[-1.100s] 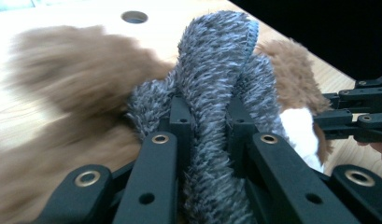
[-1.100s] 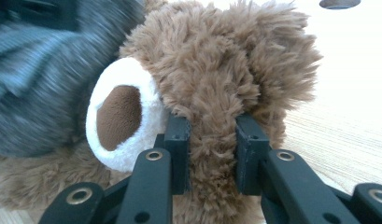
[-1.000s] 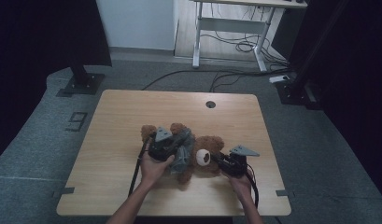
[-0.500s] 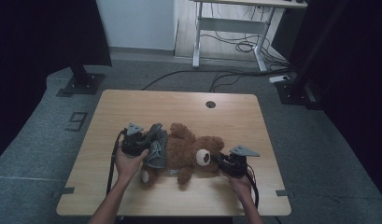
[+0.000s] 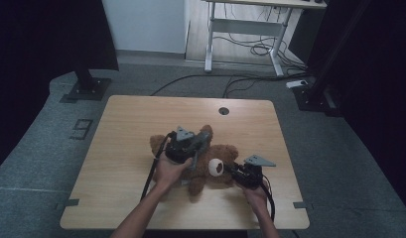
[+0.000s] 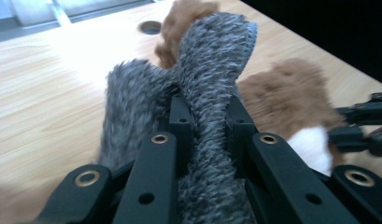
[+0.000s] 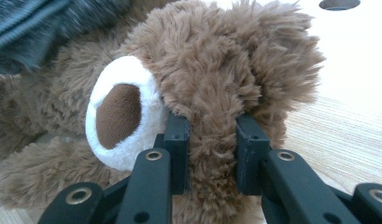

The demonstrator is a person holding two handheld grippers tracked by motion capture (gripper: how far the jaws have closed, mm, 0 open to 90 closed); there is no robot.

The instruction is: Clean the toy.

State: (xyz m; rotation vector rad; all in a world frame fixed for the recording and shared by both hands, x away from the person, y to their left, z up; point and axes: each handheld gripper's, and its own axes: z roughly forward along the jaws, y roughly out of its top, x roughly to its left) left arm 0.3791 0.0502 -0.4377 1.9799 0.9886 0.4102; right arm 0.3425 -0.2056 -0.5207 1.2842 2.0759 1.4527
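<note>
A brown teddy bear point(image 5: 221, 157) lies on the wooden table point(image 5: 136, 119), white muzzle point(image 5: 216, 167) facing the near edge. My left gripper point(image 5: 199, 145) is over the bear's body, shut on a fold of grey fuzzy cloth point(image 5: 205, 137). In the left gripper view the grey fuzzy cloth point(image 6: 216, 56) bunches up between the jaws of the left gripper point(image 6: 207, 112), with the teddy bear point(image 6: 282, 88) behind it. My right gripper point(image 5: 231, 168) is shut on the bear's head. In the right gripper view the right gripper point(image 7: 212, 135) pinches brown fur of the teddy bear point(image 7: 212, 56) beside the white muzzle point(image 7: 118, 112).
A round cable hole point(image 5: 224, 110) sits near the table's far edge. Beyond the table stand a white desk frame point(image 5: 240, 34), floor cables point(image 5: 250, 49) and a black stand base point(image 5: 86, 87) at the left.
My left gripper swung left with the grey cloth, then came back right and a little farther from the near edge. The right gripper has stayed on the bear's head.
</note>
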